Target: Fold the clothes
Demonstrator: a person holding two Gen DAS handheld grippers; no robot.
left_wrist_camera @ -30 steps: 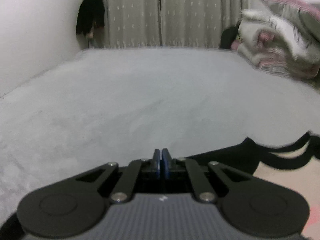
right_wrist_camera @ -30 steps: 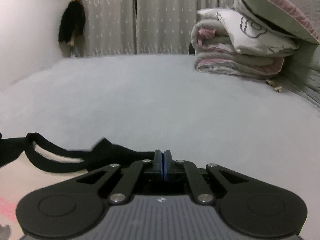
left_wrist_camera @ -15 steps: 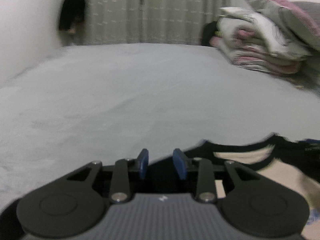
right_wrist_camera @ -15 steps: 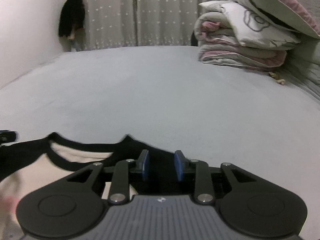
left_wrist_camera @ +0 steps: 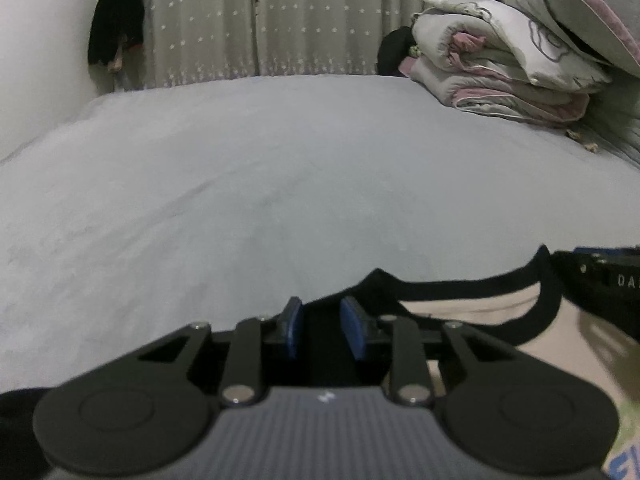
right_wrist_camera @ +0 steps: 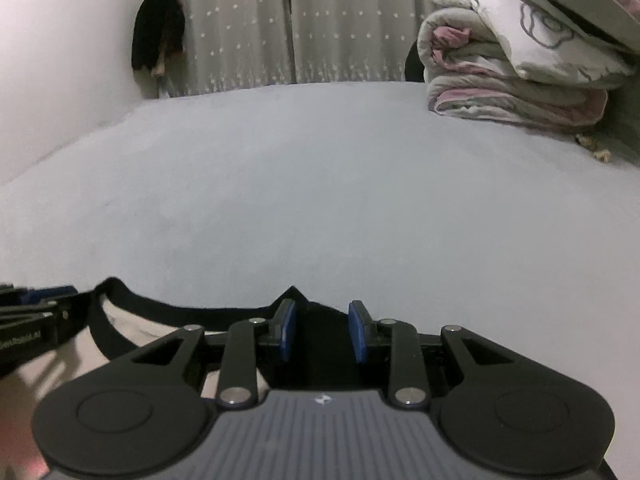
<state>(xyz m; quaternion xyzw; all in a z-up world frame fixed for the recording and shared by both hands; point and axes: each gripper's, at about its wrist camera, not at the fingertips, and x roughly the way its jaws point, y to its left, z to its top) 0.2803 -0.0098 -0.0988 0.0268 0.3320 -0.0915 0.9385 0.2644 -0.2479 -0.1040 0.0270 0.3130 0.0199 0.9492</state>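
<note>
Left wrist view: my left gripper hangs over the left shoulder of a cream T-shirt with black collar and sleeves, spread flat at the near edge of the grey bed sheet; its jaws have just been opening and now stand parted, the black shoulder cloth lying below and between the blue pads, not pinched. Right wrist view: my right gripper matches it over the other shoulder, jaws likewise just opened and released, nothing grasped. A folded quilt stack sits well apart at the far right. I judge the step in hand to be letting go after laying the shirt out flat; folding proper has not begun. My next move calls for regrasping a sleeve or side hem with both grippers and carrying it across the body without dragging the shirt
</note>
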